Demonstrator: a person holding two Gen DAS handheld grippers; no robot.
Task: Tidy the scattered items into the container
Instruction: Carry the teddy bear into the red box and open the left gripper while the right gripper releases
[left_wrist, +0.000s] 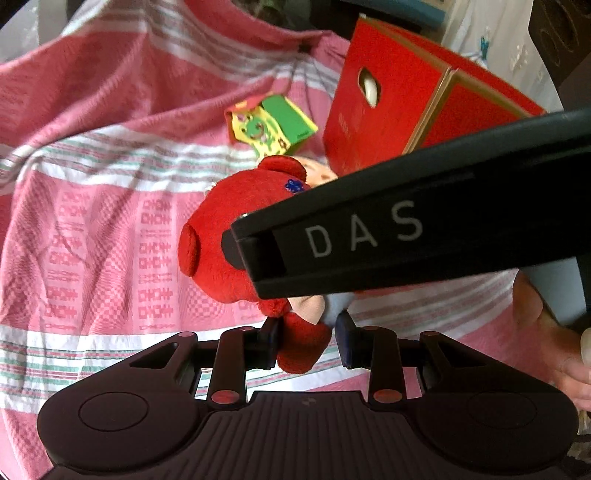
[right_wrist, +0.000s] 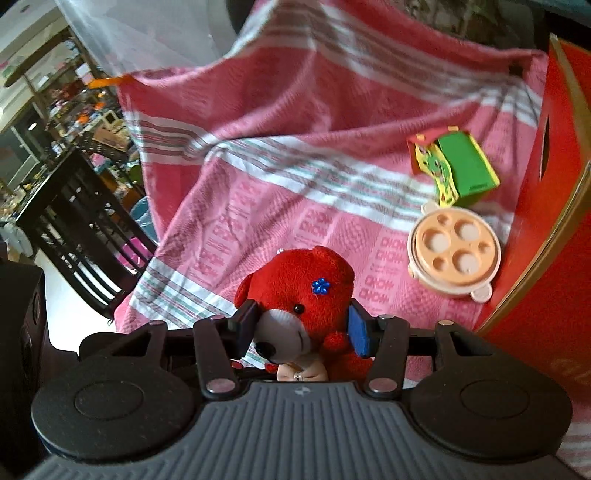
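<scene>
A red teddy bear (right_wrist: 306, 295) is clamped at the head between the pads of the right tool (right_wrist: 303, 328), while a red foot of it is pinched by the left tool (left_wrist: 306, 343), so that it is held above the pink striped cloth (right_wrist: 258, 155) by 2 tools. It is judged light, soft and compressible, not fragile, best taken at the firm head or body. The red cardboard box (left_wrist: 388, 110) stands at the far right, with a green toy block (right_wrist: 458, 170) and a peach toy lid (right_wrist: 454, 254) lying near it.
</scene>
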